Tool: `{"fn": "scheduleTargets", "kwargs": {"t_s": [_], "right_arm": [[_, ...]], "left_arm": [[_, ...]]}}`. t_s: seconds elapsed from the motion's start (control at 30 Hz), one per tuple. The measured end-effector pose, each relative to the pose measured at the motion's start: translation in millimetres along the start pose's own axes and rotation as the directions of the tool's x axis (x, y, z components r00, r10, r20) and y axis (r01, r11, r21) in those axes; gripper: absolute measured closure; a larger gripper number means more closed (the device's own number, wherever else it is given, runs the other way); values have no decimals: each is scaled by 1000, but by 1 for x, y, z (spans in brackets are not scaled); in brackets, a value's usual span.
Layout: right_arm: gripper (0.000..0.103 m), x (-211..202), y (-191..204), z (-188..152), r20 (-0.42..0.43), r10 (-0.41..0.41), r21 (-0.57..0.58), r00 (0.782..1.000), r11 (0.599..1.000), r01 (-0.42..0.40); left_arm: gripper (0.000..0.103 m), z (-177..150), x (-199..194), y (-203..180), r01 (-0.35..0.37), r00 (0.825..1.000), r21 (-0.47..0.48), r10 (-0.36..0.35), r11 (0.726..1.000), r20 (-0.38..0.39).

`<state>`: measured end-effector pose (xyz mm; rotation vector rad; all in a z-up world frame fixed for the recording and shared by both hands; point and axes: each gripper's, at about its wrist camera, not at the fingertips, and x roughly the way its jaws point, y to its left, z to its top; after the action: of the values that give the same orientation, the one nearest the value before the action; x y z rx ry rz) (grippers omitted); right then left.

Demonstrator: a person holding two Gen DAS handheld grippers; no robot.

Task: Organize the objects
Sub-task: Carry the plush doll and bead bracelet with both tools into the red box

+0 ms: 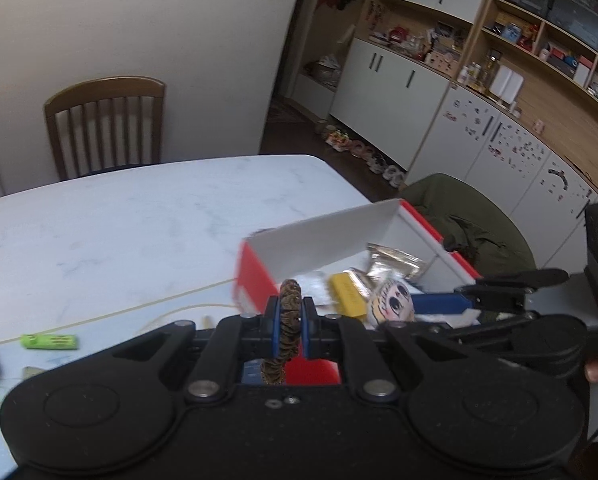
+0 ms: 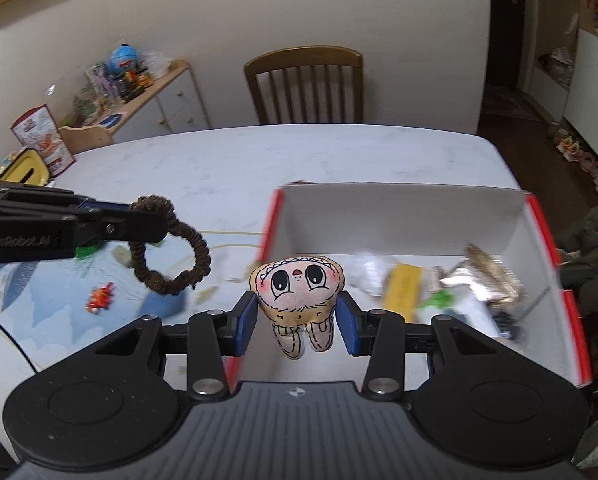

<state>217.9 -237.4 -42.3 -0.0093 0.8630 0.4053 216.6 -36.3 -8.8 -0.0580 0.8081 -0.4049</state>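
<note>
Brown fabric scrunchie (image 2: pixel 171 246) in the clenched left claw (image 1: pixel 290 316) and plush doll (image 2: pixel 299 294) between the right claw's (image 2: pixel 299 322) pads: carry over the red-and-white cardboard box (image 2: pixel 399 216), lower, then release.

Each camera sat just behind its own gripper's fingers, close above the white table (image 1: pixel 139 220), looking forward and slightly down. The left wrist view faced across the table's right part toward the wall cabinets (image 1: pixel 399 92) on the far right. The right wrist view looked straight over the table at the far wall. Both views took in the red and white box (image 2: pixel 399 216), the wooden chair (image 1: pixel 107 124) at the far edge, the brown hair tie (image 2: pixel 171 256) and the small plush doll (image 2: pixel 299 284).
</note>
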Motion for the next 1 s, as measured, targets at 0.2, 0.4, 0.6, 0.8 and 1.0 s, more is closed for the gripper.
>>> {"fn": "scheduleTargets", "kwargs": {"t_s": [0.2,0.4,0.6,0.8,1.0], "right_arm": [[61,3,-39,4,-2,-50,-10,999,999,50],[61,14,-72,10,-9,-89,-31,996,996,89],[61,37,-99,24,-31,-108,-51,994,993,106],[61,65,-115,33,-68,-117,-74,991,991,112],[61,88,-120,38,-88,-109,-114,990,989,99]], "left_arm": [[95,4,30,-34,30,999,14,-29,999,-35],[95,5,67,-60,46,996,8,-45,999,-81],[95,2,109,-80,46,988,-4,-47,999,-148],[95,-5,142,-90,23,977,-11,-24,1000,-212],[95,-10,168,-99,1,965,-5,-3,1000,-263]]}}
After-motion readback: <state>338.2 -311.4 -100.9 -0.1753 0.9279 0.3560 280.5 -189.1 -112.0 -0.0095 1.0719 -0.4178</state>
